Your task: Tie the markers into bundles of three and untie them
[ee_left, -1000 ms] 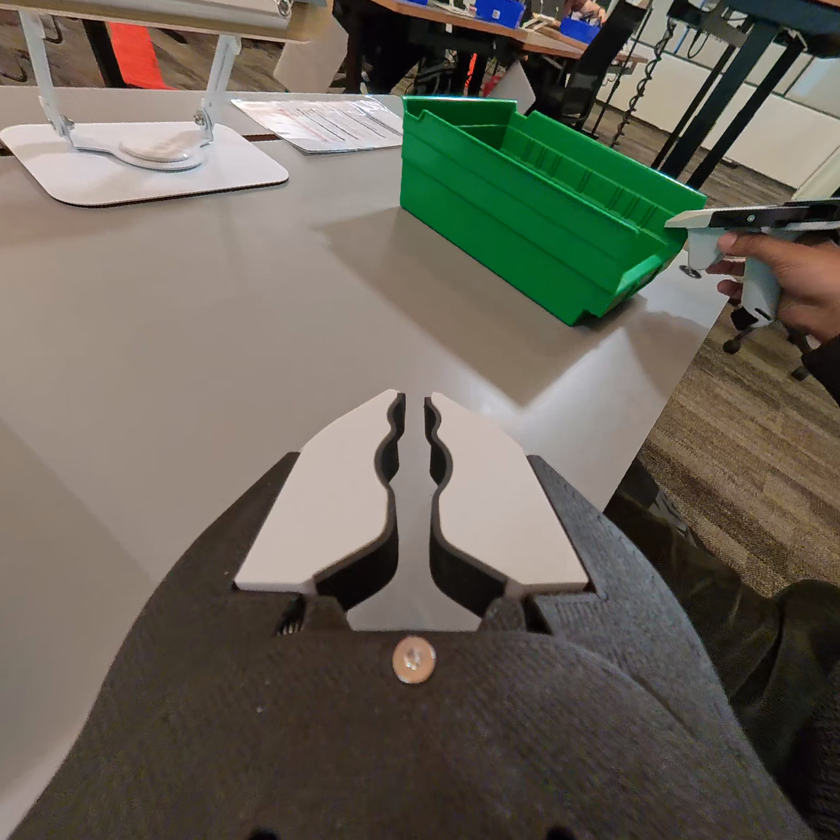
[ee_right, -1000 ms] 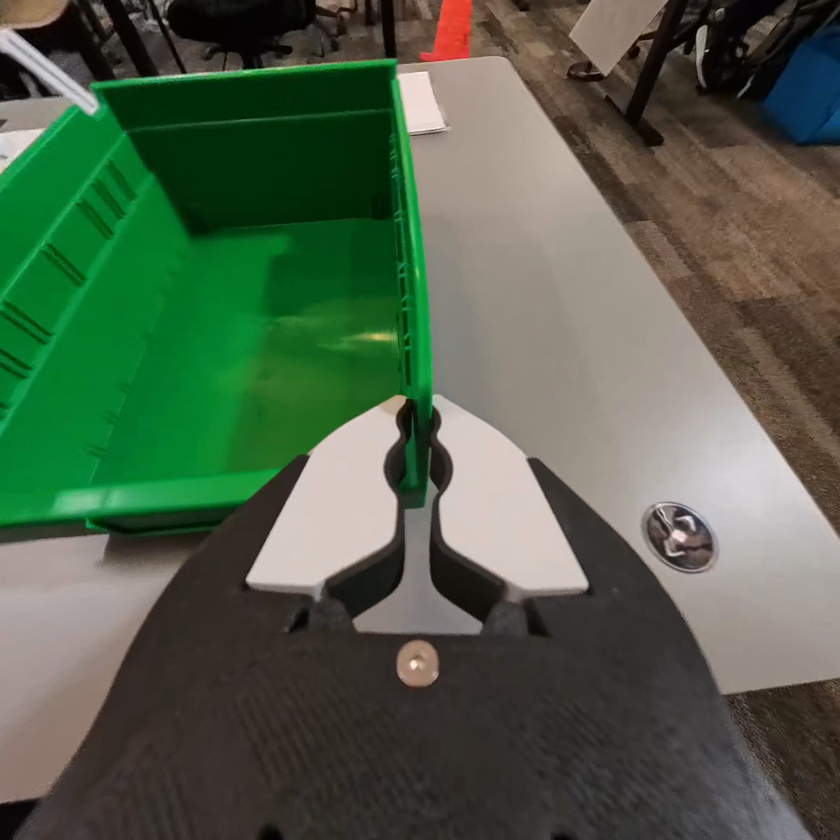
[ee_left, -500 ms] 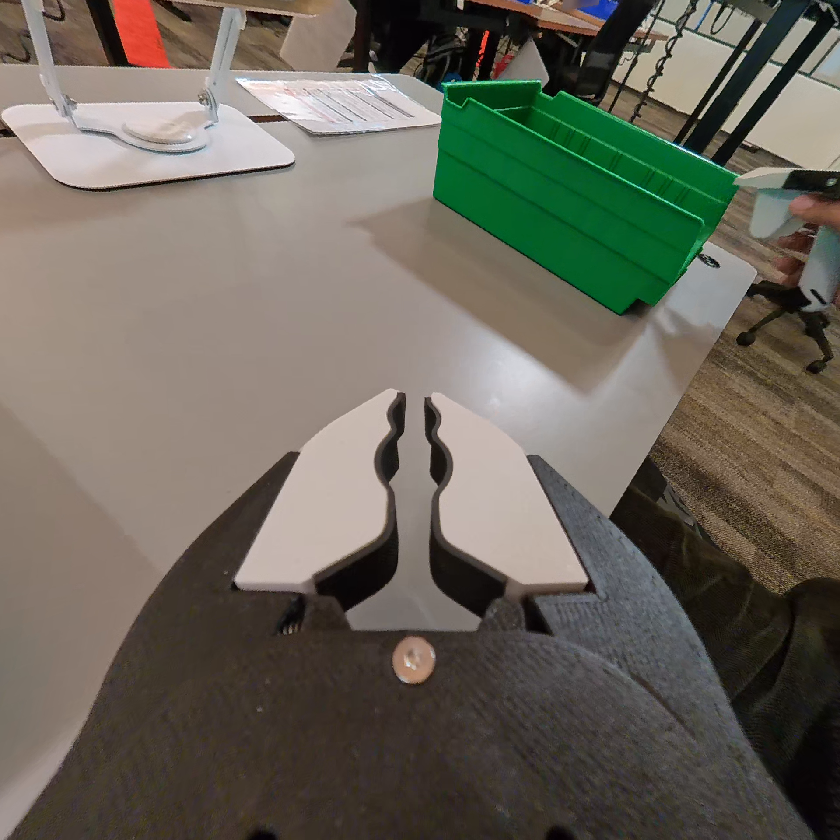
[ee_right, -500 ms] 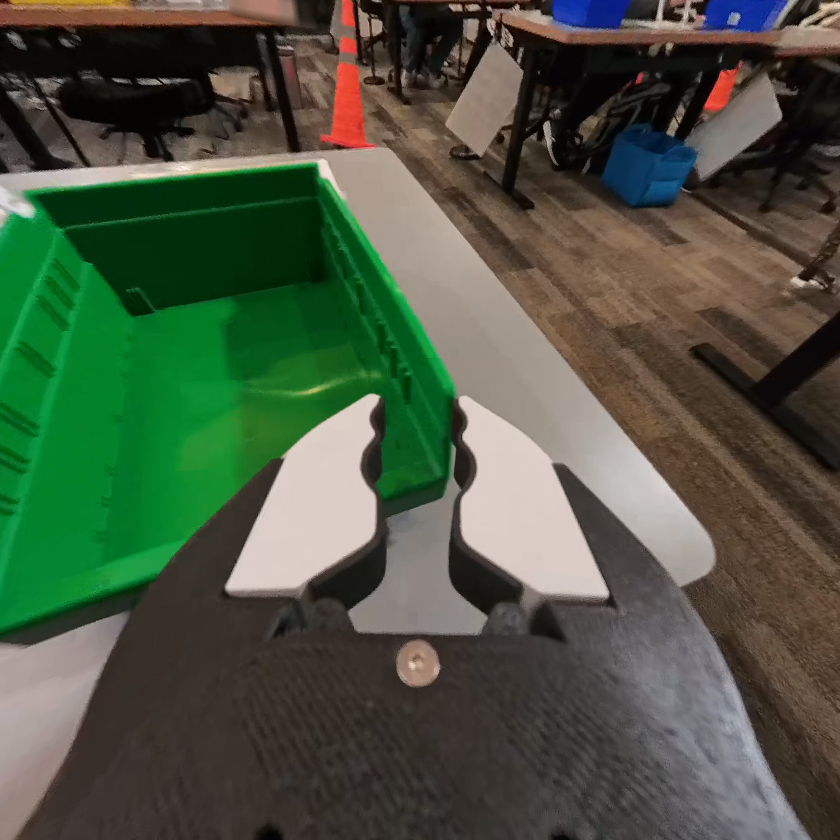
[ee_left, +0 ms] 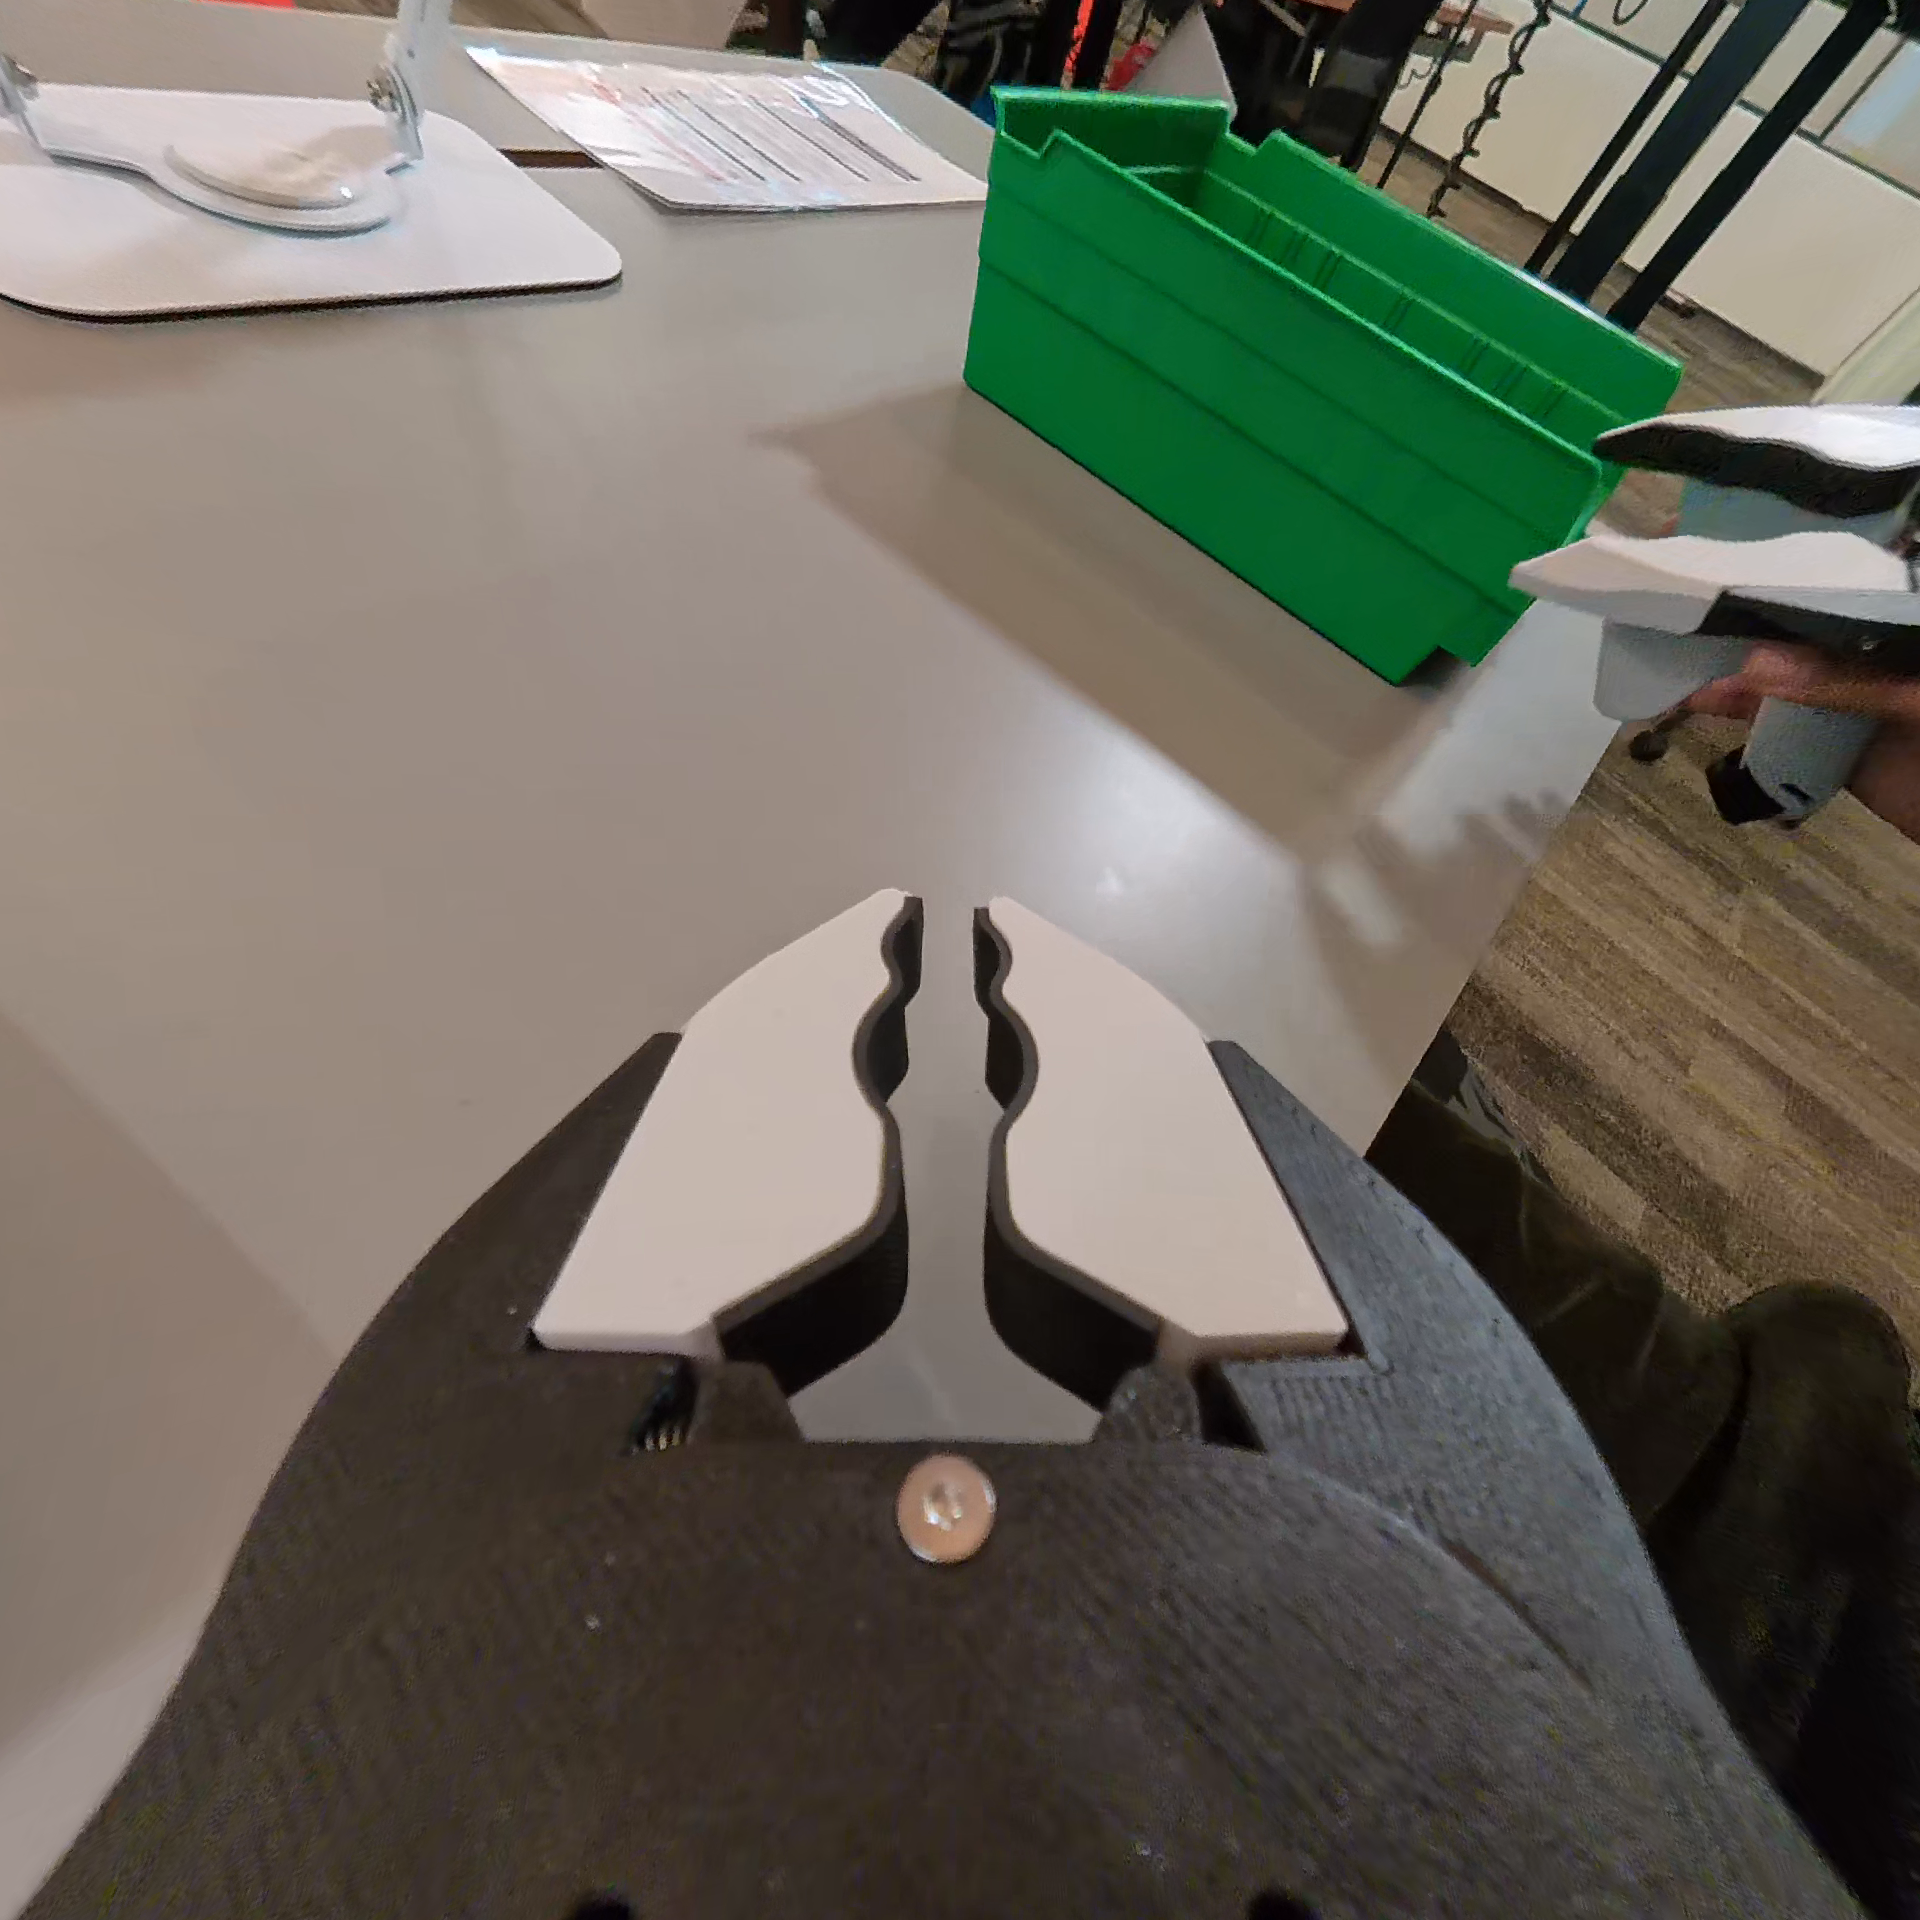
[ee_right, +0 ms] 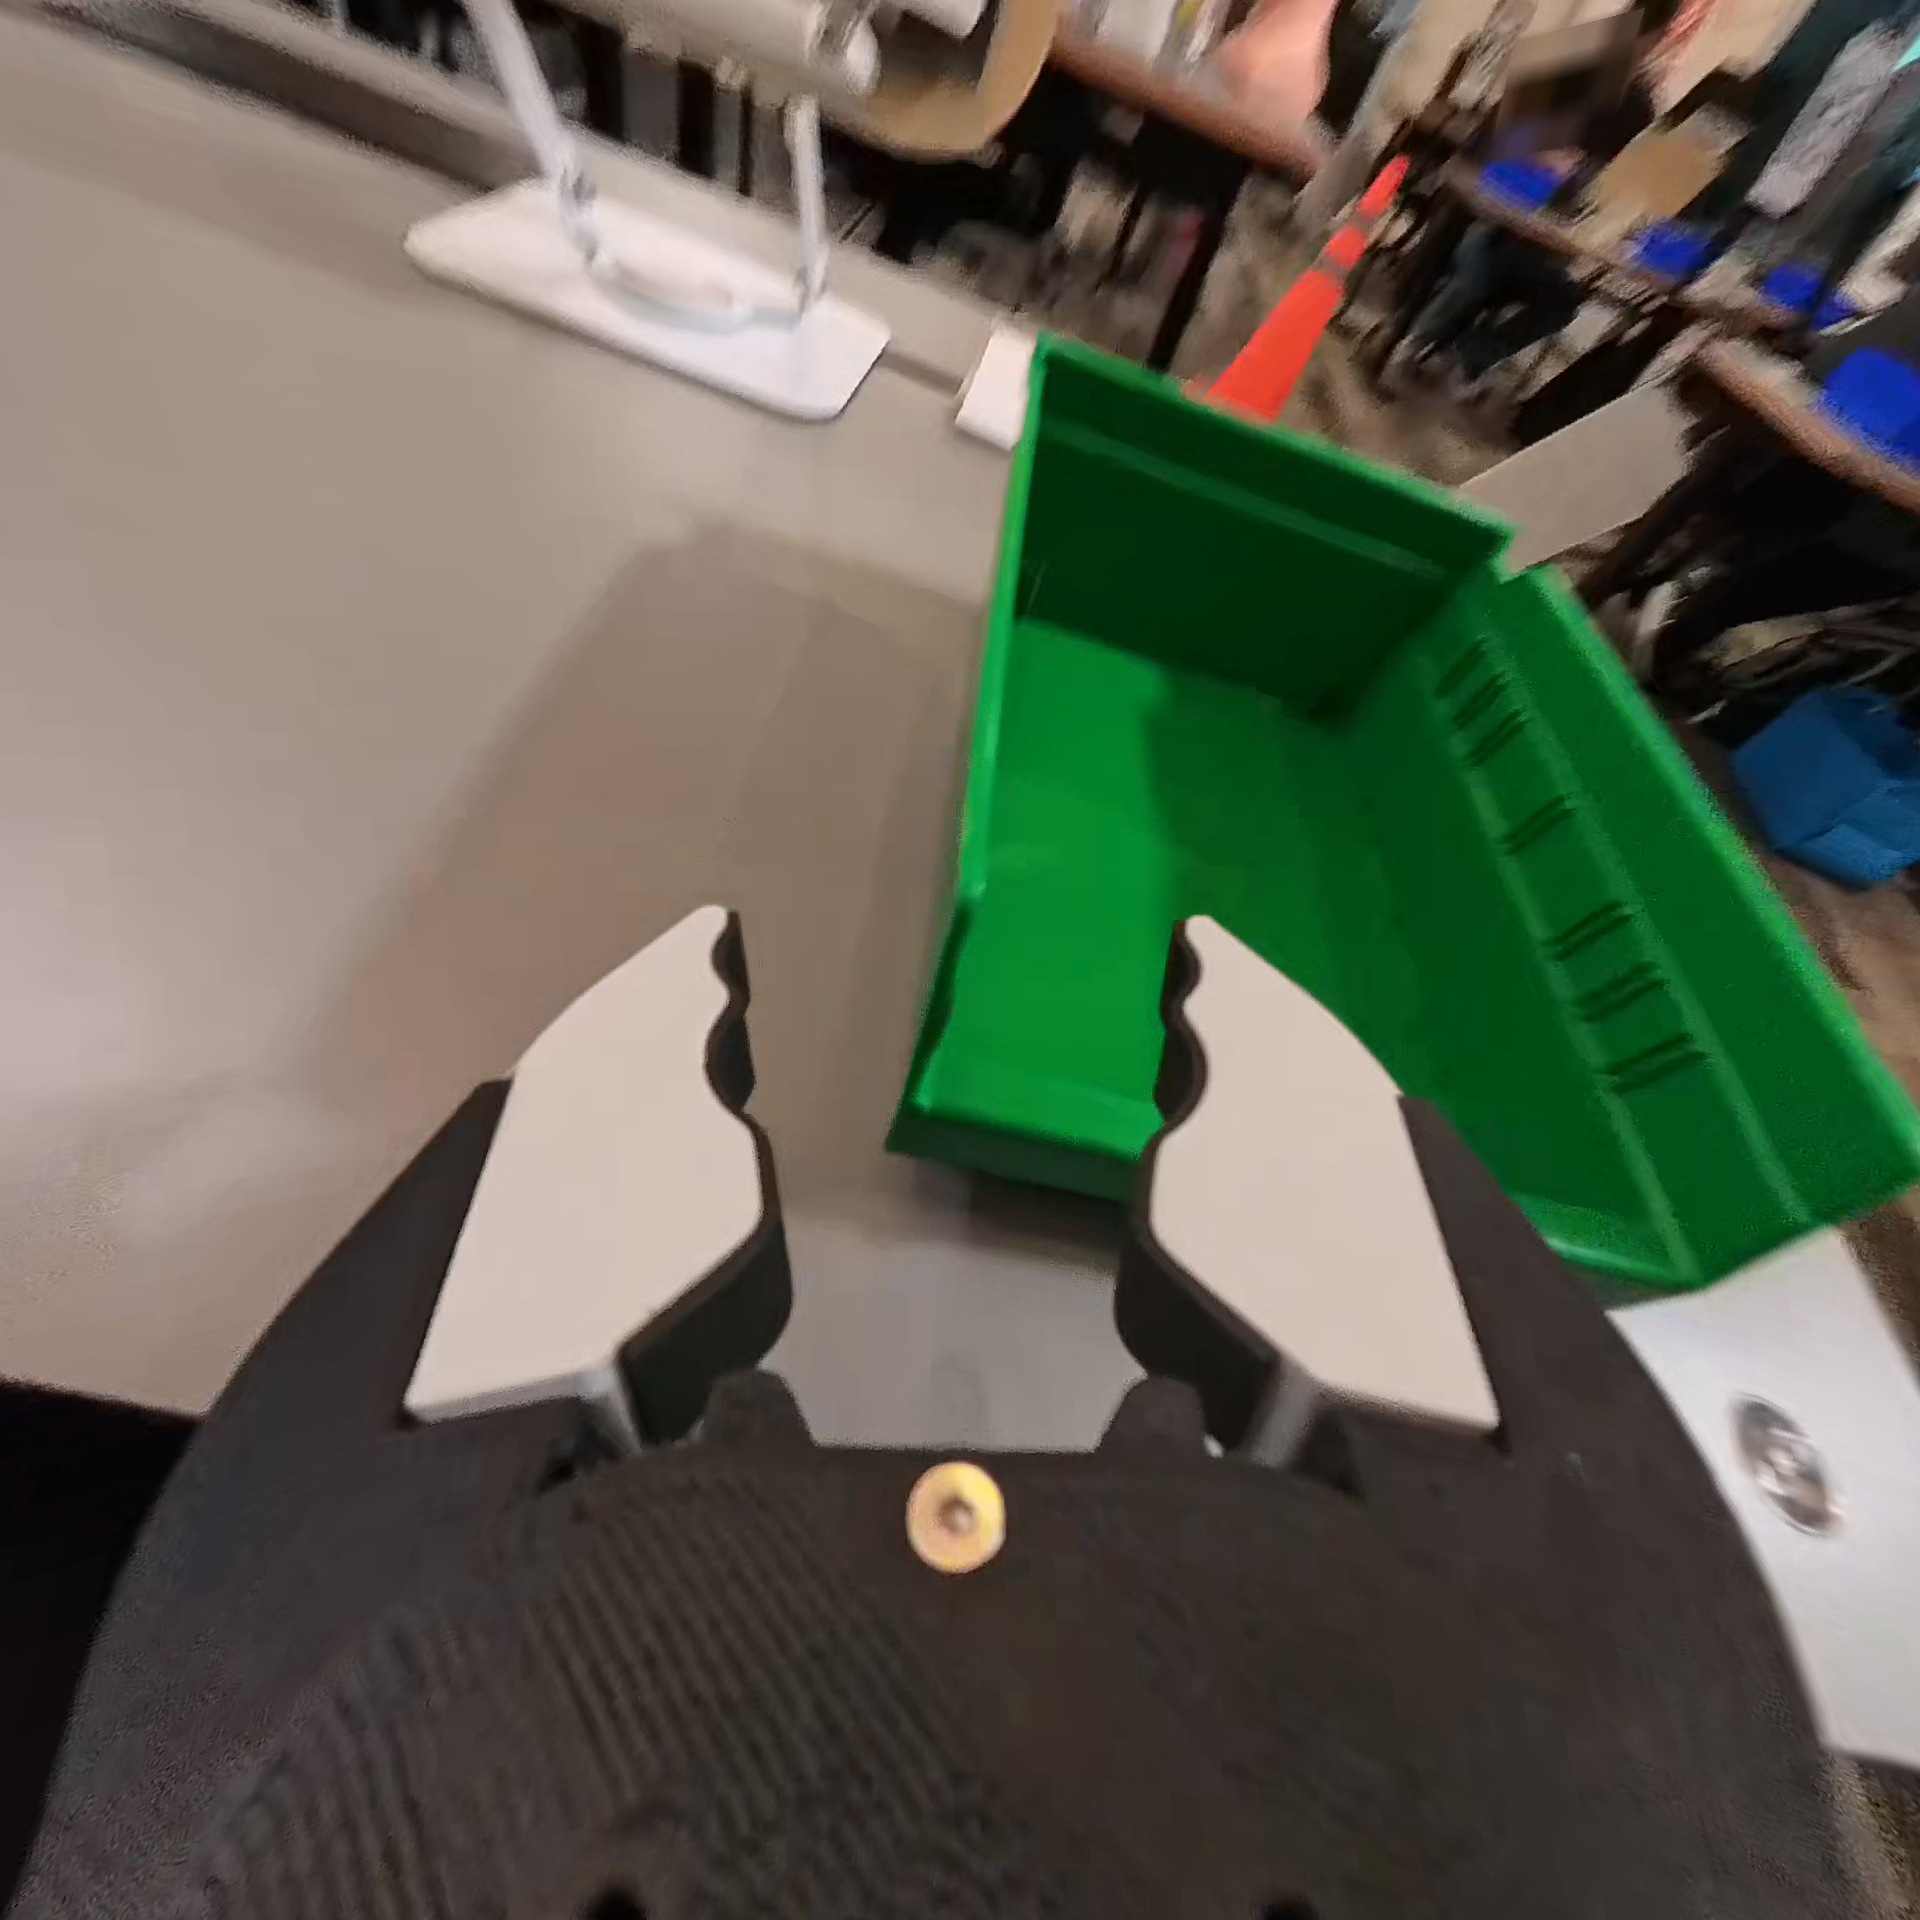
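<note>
An empty green plastic bin (ee_left: 1247, 416) stands on the grey table (ee_left: 416, 623) near its right corner. My left gripper (ee_left: 945, 904) is shut and empty, low over the table's near part, well short of the bin. My right gripper (ee_right: 954, 920) is open and empty, just in front of the bin's (ee_right: 1247, 790) low near end and touching nothing. It also shows in the left wrist view (ee_left: 1558, 509) at the right, held by a hand beside the bin's near end.
A white stand base (ee_left: 260, 218) and a laminated sheet (ee_left: 727, 125) lie at the table's far side. A metal grommet (ee_right: 1787, 1465) sits by the right table edge. Past it are carpet, an orange cone (ee_right: 1288, 312) and a blue bin (ee_right: 1839, 790).
My right gripper let go of the bin's side wall, opened wide, and drew back and swung left. The bin stays on the table. My left gripper stays shut.
</note>
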